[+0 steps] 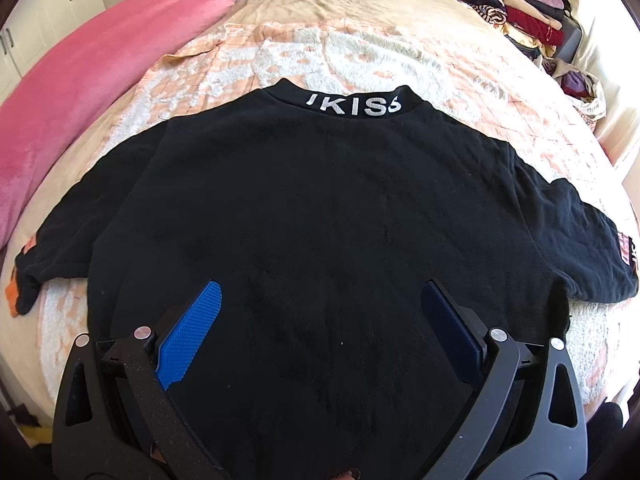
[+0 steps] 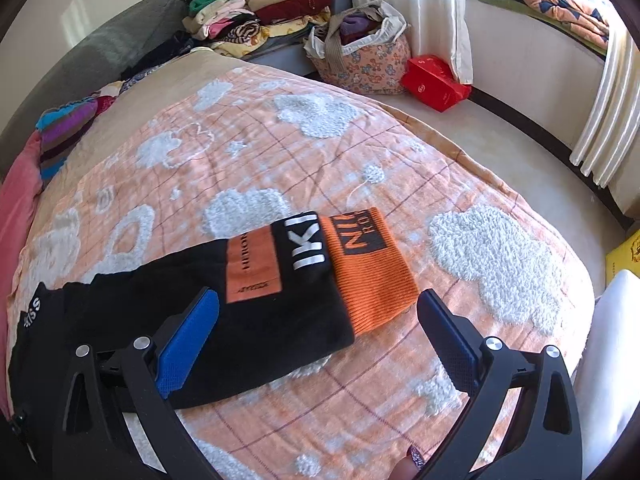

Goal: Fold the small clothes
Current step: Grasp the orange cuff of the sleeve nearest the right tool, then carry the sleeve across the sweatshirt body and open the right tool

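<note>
A black sweatshirt (image 1: 320, 208) lies spread flat on the bed, back up, its collar with white lettering (image 1: 352, 106) at the far end and both sleeves out to the sides. My left gripper (image 1: 320, 312) hovers open over its lower back, nothing between the blue pads. In the right wrist view the sweatshirt's right sleeve (image 2: 256, 312) stretches across the blanket and ends in an orange ribbed cuff (image 2: 372, 276). My right gripper (image 2: 318, 320) stands open straddling that sleeve near the cuff, a little above it.
An orange and white patterned blanket (image 2: 280, 160) covers the bed. A pink blanket roll (image 1: 80, 80) lies along the left. Stacks of folded clothes (image 2: 256, 12) sit at the head end. A floral bag (image 2: 360, 52) and red box (image 2: 436, 80) rest on the floor.
</note>
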